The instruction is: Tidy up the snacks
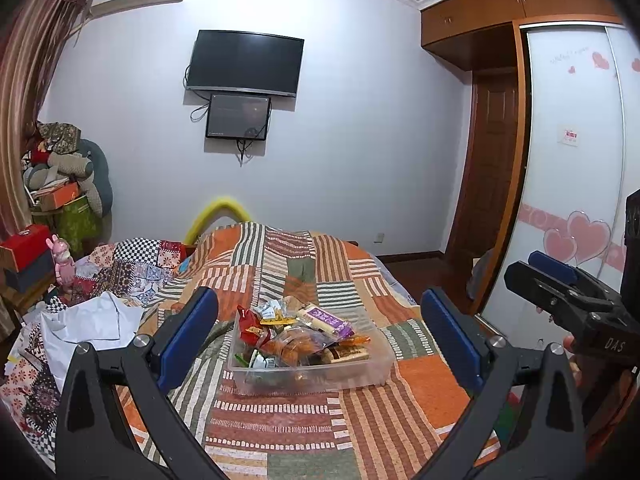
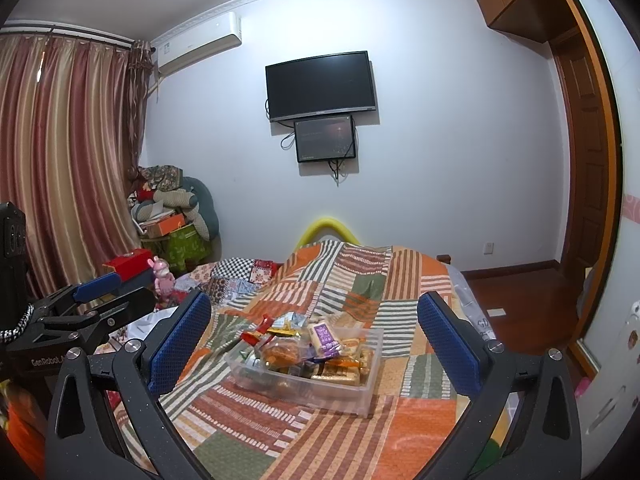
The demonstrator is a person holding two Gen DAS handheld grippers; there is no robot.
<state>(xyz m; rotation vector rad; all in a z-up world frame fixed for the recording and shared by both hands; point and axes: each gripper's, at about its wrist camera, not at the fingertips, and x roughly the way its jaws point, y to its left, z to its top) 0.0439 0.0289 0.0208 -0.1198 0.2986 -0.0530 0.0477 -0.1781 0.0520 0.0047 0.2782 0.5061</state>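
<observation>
Snacks (image 1: 298, 338): heaped in clear plastic bin (image 1: 372, 364) on patchwork bedspread (image 1: 280, 420), 12 o'clock of both tools. Left gripper (image 1: 320, 336), right gripper (image 2: 314, 340): fingers wide apart, empty. Stage: either sorted or awaiting sorting.

Ahead of the left hand-held gripper (image 1: 320, 332), a black television (image 1: 244, 62) hangs on the far white wall with a smaller dark screen (image 1: 238, 117) just below it, and an air conditioner (image 1: 138, 0) sits high to its left above striped curtains (image 2: 60, 152). A patchwork quilt (image 1: 280, 420) in orange, green and white stripes covers the bed beneath the fingers. Far left lie piled cushions and boxes (image 1: 64, 176), a red box (image 1: 24, 246) and a pink toy figure (image 1: 63, 260); to the right stand a wooden door (image 1: 492, 168) and a wardrobe with pink hearts (image 1: 576, 236).
</observation>
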